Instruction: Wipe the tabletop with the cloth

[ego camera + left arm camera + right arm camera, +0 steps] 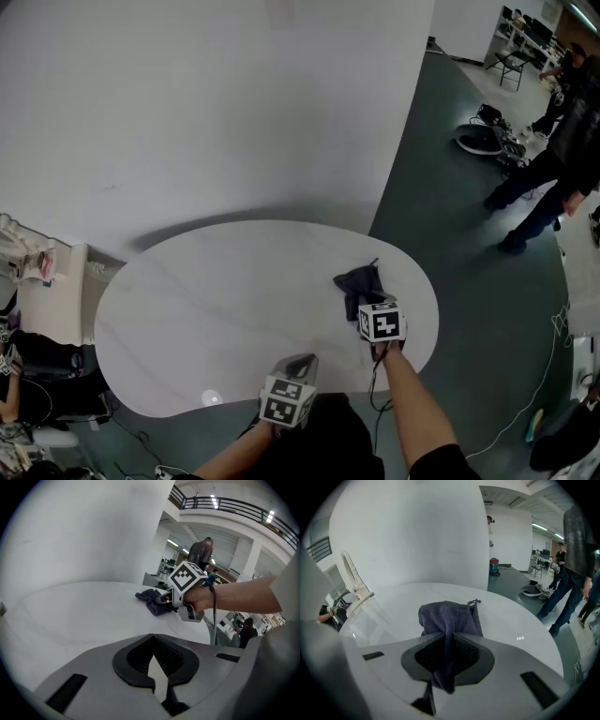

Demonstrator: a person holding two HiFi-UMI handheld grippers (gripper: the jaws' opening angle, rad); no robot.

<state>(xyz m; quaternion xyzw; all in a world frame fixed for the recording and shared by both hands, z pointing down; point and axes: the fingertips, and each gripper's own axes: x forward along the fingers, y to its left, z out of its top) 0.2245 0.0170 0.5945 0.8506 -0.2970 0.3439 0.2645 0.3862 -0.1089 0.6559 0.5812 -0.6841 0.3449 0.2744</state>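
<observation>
**Head view.** The bench (216,300) has a smooth, white, oval top. The cloth (360,281) lies bunched on its right part, near the edge closest to the person. The right claw (366,302) is at the cloth's near edge. The left claw (298,364) hangs over the near rim, well apart from the cloth.

**Left gripper view.** The left claw (152,641) has its ribbed black pads pressed together at the tips, with nothing between them. Beyond it, the right claw (164,598) is on the cloth (149,597), which rests on the bench (84,616).

**Right gripper view.** The right claw (449,641) pinches a fold of the cloth (449,616). The rest of the cloth heaps ahead of the claw on the bench (511,620). The fabric is dark, with a fine looped weave, and carries a small hanging loop (474,603) at one corner.

**Handling.** The cloth is judged light, soft and limp. It is likely to crumple under a push and trail under a pull. A hold on a thick gathered fold, as here, should resist slipping. The bench top looks hard and slick, so it should offer little drag.
</observation>
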